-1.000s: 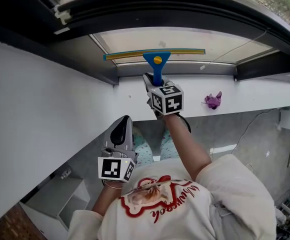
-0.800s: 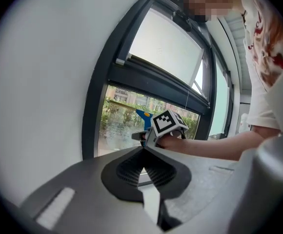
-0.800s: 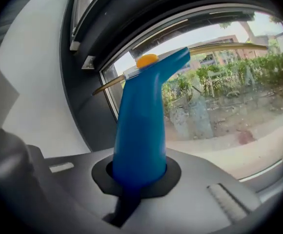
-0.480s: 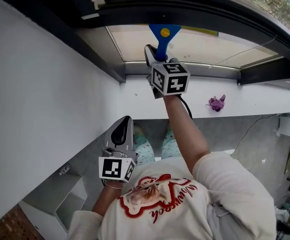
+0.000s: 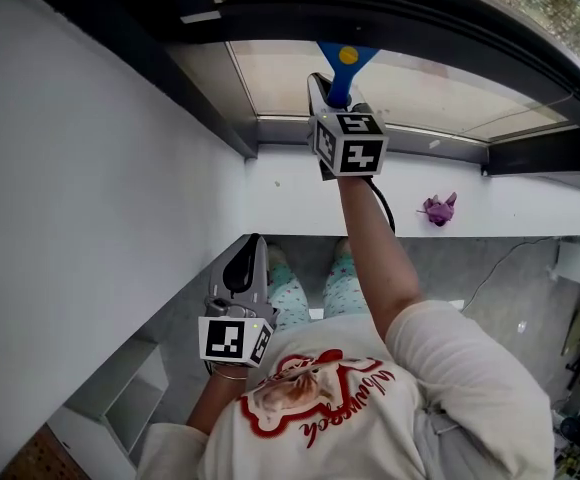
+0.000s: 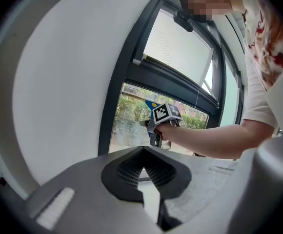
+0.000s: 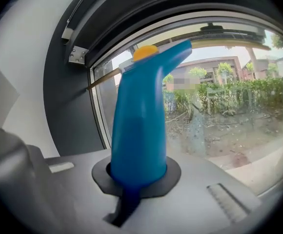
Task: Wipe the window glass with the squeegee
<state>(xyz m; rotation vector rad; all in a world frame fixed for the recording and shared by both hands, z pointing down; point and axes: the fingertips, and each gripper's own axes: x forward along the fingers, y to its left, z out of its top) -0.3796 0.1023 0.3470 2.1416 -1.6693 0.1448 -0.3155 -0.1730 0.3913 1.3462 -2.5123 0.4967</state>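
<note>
Right gripper (image 5: pixel 332 86) is held far, up at the window, with its jaws clamped on the blue handle of the squeegee (image 7: pixel 140 126). The handle stands upright between the jaws and has a yellow dot near its top. The blade runs left towards the dark frame (image 7: pixel 73 116), close against the glass (image 7: pixel 229 111); contact cannot be confirmed. Left gripper (image 6: pixel 143 152) hangs low and near, by the white wall (image 5: pixel 70 188), well apart from the squeegee, with its jaws together on nothing. A small purple item (image 5: pixel 438 208) lies on the sill (image 5: pixel 290 193), to the right of the right gripper.
</note>
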